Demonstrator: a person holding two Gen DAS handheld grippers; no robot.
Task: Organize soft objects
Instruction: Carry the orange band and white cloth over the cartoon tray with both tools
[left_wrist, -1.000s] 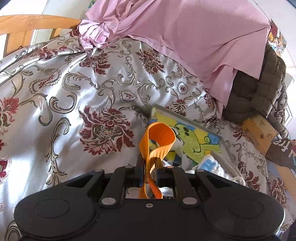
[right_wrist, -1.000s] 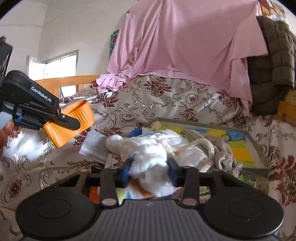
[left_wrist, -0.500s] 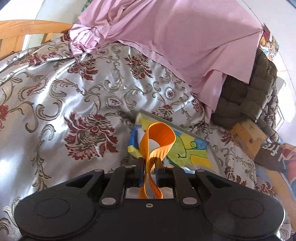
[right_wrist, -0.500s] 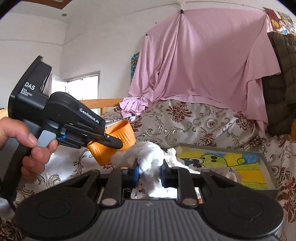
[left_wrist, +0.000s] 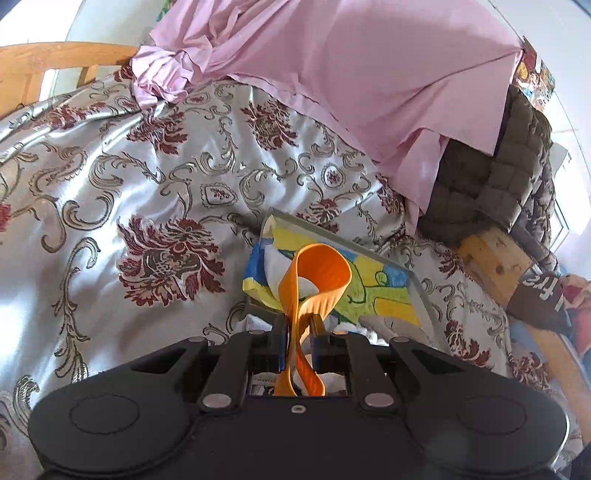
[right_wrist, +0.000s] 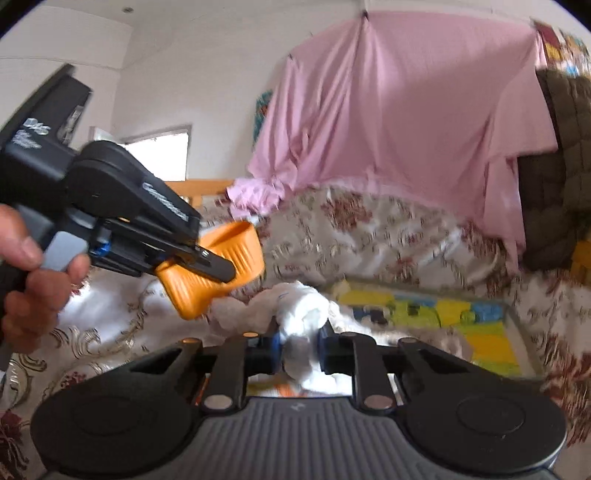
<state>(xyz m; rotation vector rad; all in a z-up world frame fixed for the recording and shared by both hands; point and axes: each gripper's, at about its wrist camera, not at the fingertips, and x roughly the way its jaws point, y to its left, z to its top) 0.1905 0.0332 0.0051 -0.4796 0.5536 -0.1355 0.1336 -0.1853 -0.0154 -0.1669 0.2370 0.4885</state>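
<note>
So right tongs (right_wrist: 297, 349) just squeezed tighter onto fluffy white cloth (right_wrist: 303, 314), now lifted; left tongs (left_wrist: 296, 332) clamp the floppy ribbed orange band (left_wrist: 317, 273).

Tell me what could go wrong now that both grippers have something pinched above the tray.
The right gripper, whose jaws have just been closing, pinches only a fold of the white cloth; the loose bulk may sag and slip out. The left gripper squashes the orange silicone piece flat; it could spring free. Both loads hang close together and might snag over the tray.
</note>
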